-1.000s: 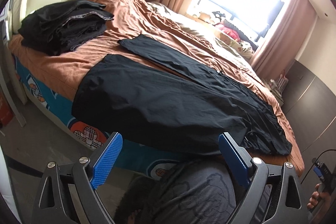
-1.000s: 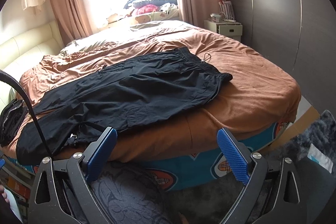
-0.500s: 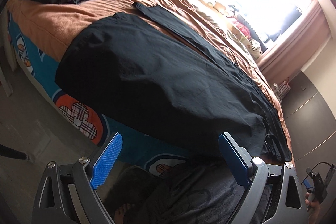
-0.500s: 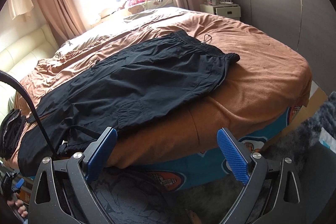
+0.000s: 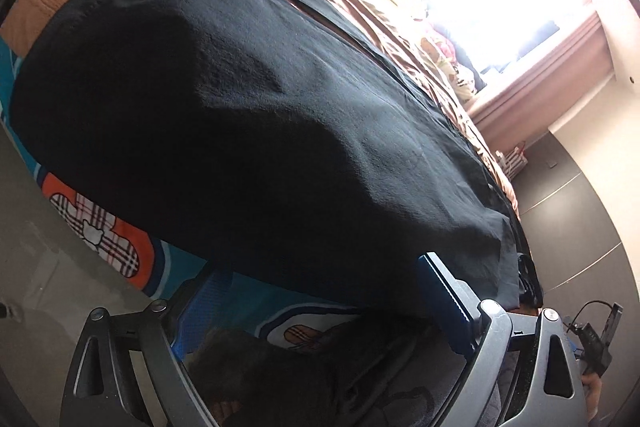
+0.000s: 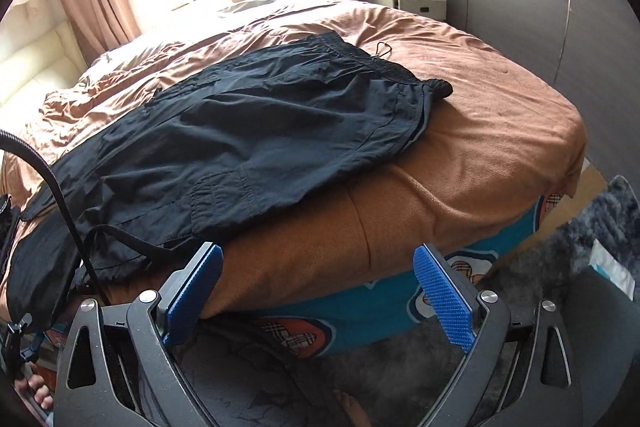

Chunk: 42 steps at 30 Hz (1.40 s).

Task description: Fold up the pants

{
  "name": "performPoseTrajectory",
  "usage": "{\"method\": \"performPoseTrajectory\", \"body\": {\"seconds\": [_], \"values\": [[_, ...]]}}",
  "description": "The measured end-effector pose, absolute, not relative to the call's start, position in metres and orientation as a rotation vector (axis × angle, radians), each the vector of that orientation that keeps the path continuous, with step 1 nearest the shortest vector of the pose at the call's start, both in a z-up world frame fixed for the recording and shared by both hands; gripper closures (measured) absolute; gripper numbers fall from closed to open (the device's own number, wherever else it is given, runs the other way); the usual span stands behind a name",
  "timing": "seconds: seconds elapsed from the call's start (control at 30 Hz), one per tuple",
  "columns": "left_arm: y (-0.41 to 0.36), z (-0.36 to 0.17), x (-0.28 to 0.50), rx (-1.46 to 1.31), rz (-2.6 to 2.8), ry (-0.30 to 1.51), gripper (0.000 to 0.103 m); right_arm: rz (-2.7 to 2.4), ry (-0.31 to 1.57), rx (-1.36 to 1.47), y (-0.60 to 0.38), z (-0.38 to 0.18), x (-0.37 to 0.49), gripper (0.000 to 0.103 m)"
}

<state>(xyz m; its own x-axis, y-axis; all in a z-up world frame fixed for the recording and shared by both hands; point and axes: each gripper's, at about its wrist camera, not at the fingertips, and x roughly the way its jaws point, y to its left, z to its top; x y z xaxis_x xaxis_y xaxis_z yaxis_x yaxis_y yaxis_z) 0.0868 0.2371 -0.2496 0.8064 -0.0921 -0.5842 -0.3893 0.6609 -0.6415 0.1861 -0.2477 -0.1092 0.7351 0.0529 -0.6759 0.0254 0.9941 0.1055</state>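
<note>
Just ahead of both wide-spread tongs, left (image 5: 320,303) and right (image 6: 320,291), pants (image 6: 224,131) lie flat.

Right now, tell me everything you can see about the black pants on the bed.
The black pants lie spread flat across the brown bedspread, unfolded. The fabric looks thin and wrinkled, with a patch pocket, a gathered elastic waistband toward the far right, and a loose strap at the near edge. One leg end drapes over the bed's side. Both grippers are open and not gripping them.
</note>
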Motion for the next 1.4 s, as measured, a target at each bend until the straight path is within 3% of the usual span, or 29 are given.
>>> {"method": "performPoseTrajectory", "body": {"seconds": [0.2,0.53,0.63,0.7,0.77,0.87,1.17,1.33,1.4], "values": [[0.240,-0.256,0.088,-0.885,0.148,0.564,0.009,0.007,0.754,0.067,-0.239,-0.112,0.192,0.006],[0.253,-0.211,0.037,-0.836,0.310,0.393,0.011,0.002,0.739,0.128,-0.251,-0.121,0.204,0.006],[0.266,-0.209,0.031,-0.854,0.357,0.382,0.021,0.003,0.731,0.160,-0.257,-0.125,0.210,0.006],[0.274,-0.213,0.029,-0.878,0.396,0.390,0.038,0.005,0.729,0.180,-0.262,-0.127,0.215,0.006],[0.282,-0.218,0.023,-0.919,0.422,0.383,0.048,0.010,0.725,0.194,-0.268,-0.129,0.219,0.006],[0.286,-0.219,0.017,-0.956,0.459,0.355,0.057,0.006,0.721,0.217,-0.276,-0.131,0.226,0.006],[0.280,-0.235,0.006,-0.993,0.541,0.351,0.057,0.014,0.750,0.288,-0.300,-0.147,0.253,0.006],[0.282,-0.245,0.013,-1.014,0.526,0.359,0.049,0.043,0.756,0.317,-0.309,-0.155,0.267,0.006],[0.284,-0.250,0.013,-1.019,0.527,0.352,0.041,0.055,0.759,0.347,-0.314,-0.160,0.272,0.006]]}}
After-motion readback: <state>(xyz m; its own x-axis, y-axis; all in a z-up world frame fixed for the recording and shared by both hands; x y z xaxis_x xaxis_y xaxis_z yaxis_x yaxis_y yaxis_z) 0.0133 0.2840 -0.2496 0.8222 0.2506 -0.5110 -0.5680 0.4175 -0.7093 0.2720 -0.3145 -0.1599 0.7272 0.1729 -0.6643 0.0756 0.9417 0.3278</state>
